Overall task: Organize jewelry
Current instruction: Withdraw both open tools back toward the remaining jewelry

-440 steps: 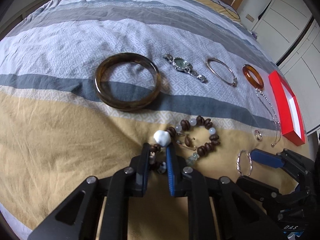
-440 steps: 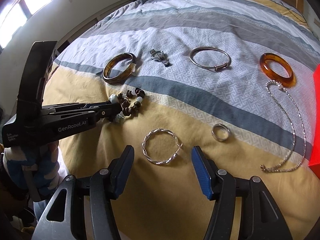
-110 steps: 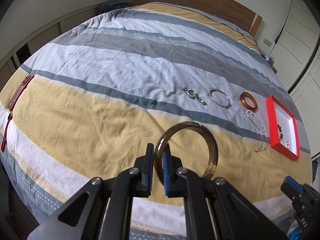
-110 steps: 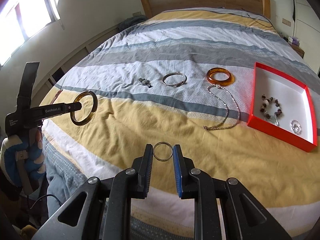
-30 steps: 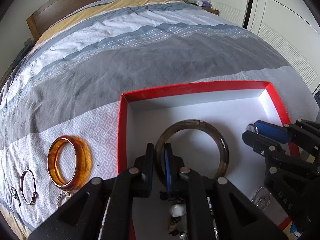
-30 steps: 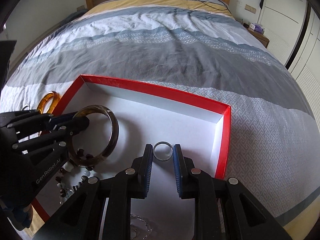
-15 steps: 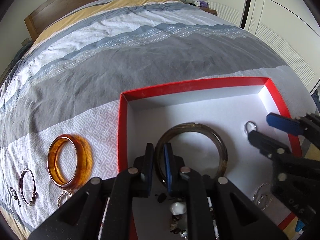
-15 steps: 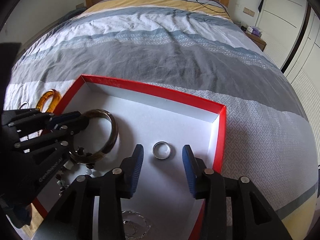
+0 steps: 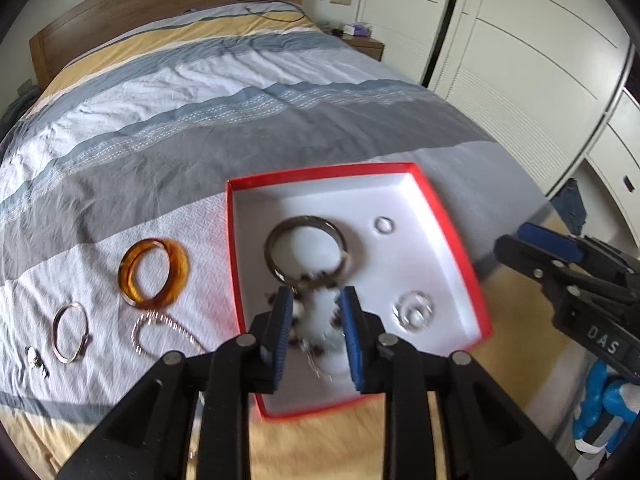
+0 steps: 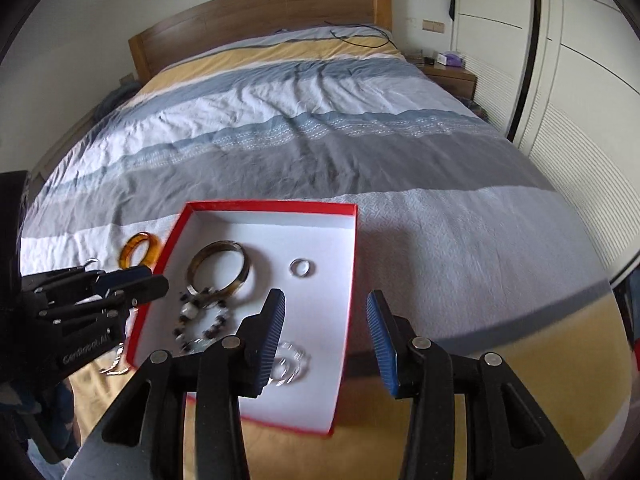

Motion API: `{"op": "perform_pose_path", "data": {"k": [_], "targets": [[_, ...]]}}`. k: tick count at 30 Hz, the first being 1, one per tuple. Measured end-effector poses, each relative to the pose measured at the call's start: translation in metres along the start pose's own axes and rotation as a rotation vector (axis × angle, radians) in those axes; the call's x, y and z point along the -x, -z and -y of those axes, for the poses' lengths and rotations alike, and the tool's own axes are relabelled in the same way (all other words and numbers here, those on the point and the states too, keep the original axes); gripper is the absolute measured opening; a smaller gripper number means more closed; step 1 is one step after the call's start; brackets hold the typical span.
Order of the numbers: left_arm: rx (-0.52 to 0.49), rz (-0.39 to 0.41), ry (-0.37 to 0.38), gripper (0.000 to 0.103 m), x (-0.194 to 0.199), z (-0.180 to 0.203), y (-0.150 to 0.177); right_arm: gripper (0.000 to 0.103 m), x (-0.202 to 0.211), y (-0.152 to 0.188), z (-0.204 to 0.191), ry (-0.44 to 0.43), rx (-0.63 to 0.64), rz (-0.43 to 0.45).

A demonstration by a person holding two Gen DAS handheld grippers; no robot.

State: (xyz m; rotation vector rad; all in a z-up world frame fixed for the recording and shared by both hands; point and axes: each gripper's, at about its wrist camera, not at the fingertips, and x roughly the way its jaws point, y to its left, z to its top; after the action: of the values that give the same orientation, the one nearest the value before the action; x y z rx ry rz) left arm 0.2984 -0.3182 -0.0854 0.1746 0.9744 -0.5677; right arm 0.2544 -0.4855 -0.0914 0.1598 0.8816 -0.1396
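A red box (image 9: 320,171) with a white floor lies on the bed. On its floor are the dark brown bangle (image 9: 306,220), a small ring (image 9: 384,225), a twisted silver bracelet (image 9: 414,308) and a beaded bracelet (image 10: 200,320). My left gripper (image 9: 316,328) hovers above the box's near half, its jaws opening with nothing pressed between them. My right gripper (image 10: 326,336) stands open and empty over the box's right rim (image 10: 352,248), above the ring (image 10: 295,268). The bangle (image 10: 244,276) rests partly on the beads.
Left of the box on the striped cover lie an amber bangle (image 9: 180,268), a silver chain (image 9: 168,326), a thin silver bangle (image 9: 57,330) and a watch (image 9: 36,360). White wardrobe doors (image 9: 520,60) stand to the right. The wooden headboard (image 10: 260,12) is far back.
The left jaws parted and let go of the dark bangle, which now lies in the box. The right jaws widened off the ring. Both grippers rose and drew back.
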Motion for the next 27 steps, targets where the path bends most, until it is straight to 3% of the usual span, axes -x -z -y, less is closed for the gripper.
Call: {"op": "perform_pose_path", "data": {"k": [6, 16, 21, 27], "targets": [[-0.004, 0.025, -0.013, 0.028, 0.065, -0.002, 0.045, 0.047, 0.058, 0.027, -0.023, -0.039, -0.04, 0.039], [0.096, 0.059, -0.143, 0.031, 0.155, -0.074, 0.125, 0.051, 0.124, 0.075, -0.072, -0.109, -0.037, 0.072], [0.176, 0.128, -0.204, 0.031, 0.202, -0.108, 0.152, 0.051, 0.143, 0.09, -0.092, -0.137, -0.018, 0.083], [0.252, 0.221, -0.225, 0.031, 0.245, -0.129, 0.176, 0.051, 0.163, 0.105, -0.11, -0.17, -0.012, 0.092]]}}
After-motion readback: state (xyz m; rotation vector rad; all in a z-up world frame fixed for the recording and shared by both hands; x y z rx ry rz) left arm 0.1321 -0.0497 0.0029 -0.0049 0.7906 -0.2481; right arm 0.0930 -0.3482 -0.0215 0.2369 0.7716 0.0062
